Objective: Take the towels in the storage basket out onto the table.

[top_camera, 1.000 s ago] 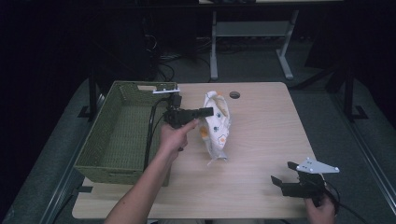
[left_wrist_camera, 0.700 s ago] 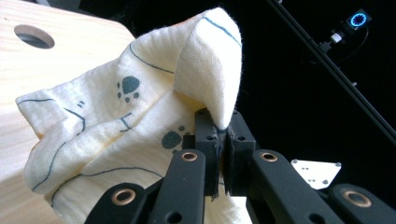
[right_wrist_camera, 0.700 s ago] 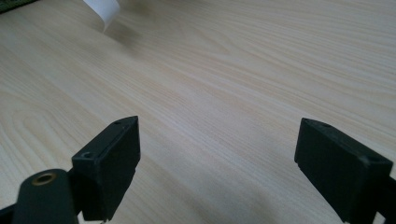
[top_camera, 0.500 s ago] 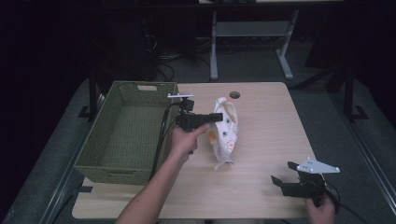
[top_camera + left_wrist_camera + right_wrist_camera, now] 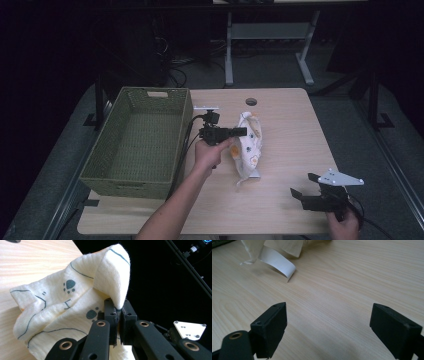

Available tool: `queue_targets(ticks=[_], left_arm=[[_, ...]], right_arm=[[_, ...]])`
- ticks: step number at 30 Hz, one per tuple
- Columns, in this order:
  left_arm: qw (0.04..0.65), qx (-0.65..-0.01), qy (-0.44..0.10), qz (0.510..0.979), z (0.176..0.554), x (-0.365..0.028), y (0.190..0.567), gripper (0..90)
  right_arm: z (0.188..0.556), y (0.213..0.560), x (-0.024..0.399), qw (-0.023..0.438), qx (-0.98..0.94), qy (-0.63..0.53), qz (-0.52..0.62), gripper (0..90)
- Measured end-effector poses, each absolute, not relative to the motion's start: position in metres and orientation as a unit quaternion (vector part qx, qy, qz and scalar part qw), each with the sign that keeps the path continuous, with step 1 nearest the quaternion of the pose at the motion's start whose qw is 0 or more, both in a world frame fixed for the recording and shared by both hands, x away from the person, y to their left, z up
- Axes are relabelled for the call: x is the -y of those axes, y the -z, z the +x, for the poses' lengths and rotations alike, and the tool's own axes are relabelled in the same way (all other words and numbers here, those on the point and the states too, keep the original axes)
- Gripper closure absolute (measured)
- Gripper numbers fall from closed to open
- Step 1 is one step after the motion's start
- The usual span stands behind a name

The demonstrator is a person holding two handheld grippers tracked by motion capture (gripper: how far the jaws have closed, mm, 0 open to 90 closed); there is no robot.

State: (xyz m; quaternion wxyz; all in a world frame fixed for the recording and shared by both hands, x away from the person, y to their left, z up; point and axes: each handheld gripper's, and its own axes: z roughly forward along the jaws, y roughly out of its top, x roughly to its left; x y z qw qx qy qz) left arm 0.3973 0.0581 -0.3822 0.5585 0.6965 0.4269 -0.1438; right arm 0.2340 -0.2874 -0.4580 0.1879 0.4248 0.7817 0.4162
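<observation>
A cream cloth (image 5: pixel 247 147) printed with paw marks and orange patches hangs crumpled over the middle of the table, its lower end touching the wood. My left gripper (image 5: pixel 241 131) is shut on a fold of that cloth (image 5: pixel 75 302) near its top; the left gripper view shows the jaws (image 5: pixel 117 315) pinching the fabric edge. A white label strip (image 5: pixel 277 262) trails from the cloth's lower end. Near the table's front right corner my right gripper (image 5: pixel 304 189) stands open above bare wood, and its two jaws are wide apart in the right gripper view (image 5: pixel 337 320).
A green woven basket (image 5: pixel 112 177) sits on the left part of the table, right beside my left hand. A round cable hole (image 5: pixel 251 101) lies near the far edge. The light wooden tabletop (image 5: pixel 295 145) stretches between cloth and right gripper.
My left gripper has carried the cloth to the right, away from the basket, and lower toward the table. The right gripper has stayed where it was.
</observation>
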Motion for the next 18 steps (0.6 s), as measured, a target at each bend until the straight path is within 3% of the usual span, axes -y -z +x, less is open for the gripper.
queue_targets(ticks=[18], left_arm=[[0.531,-0.446,0.150,0.704,0.403,-0.039,0.417,84.5]], right_arm=[[0.234,0.458,0.287,0.188,-0.783,-0.414,0.424,14.0]])
